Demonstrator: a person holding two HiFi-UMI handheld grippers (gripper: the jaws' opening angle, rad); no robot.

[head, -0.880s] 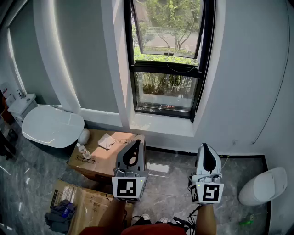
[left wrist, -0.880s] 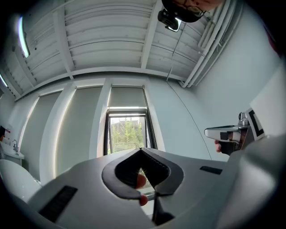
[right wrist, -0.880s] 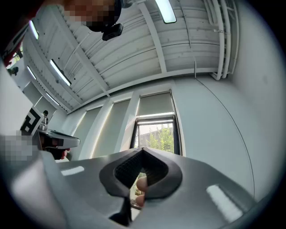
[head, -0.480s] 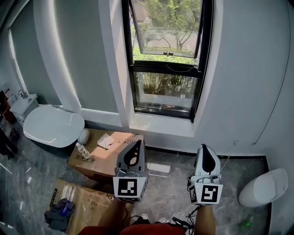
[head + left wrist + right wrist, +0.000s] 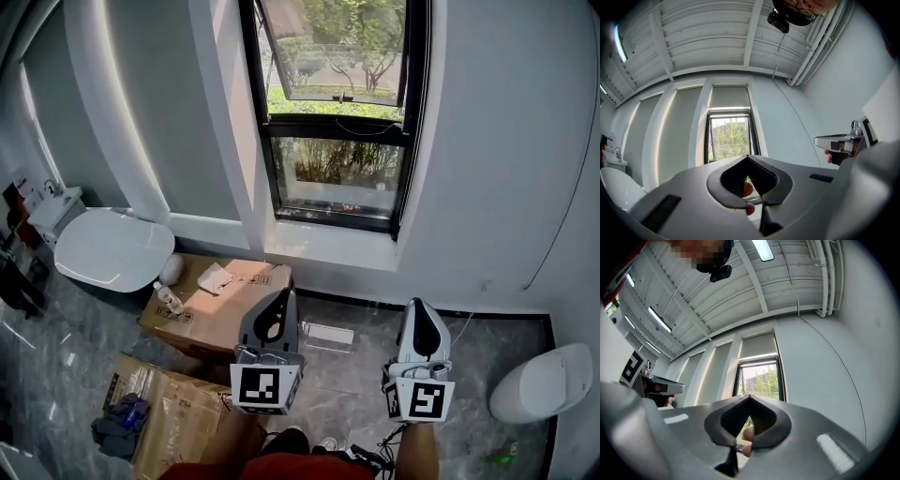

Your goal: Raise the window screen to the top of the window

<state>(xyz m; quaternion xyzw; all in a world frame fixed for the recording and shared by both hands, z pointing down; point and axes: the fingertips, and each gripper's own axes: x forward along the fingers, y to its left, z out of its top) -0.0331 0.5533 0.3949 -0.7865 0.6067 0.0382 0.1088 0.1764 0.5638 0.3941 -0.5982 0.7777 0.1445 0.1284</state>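
The window screen [image 5: 342, 173] sits in the lower half of the tall, black-framed window [image 5: 262, 112] straight ahead. Its mesh is too fine to tell from the glass, but that lower pane looks duller than the upper sash, which tilts outward onto green trees. Under the frame runs a smooth white sill [image 5: 328, 246], set in a plain matte grey wall. Well short of the window and touching none of it, both tools are held side by side over the veined grey stone floor [image 5: 347, 375]. The left tool [image 5: 280, 292] has its pale plastic jaws pressed together to a point with nothing between them, and the right tool [image 5: 418, 304] is closed the same way and is also empty. Left of them are a creased brown cardboard box [image 5: 239, 279], a small clear bottle [image 5: 169, 302] on it, and a glossy white oval toilet lid [image 5: 112, 248].
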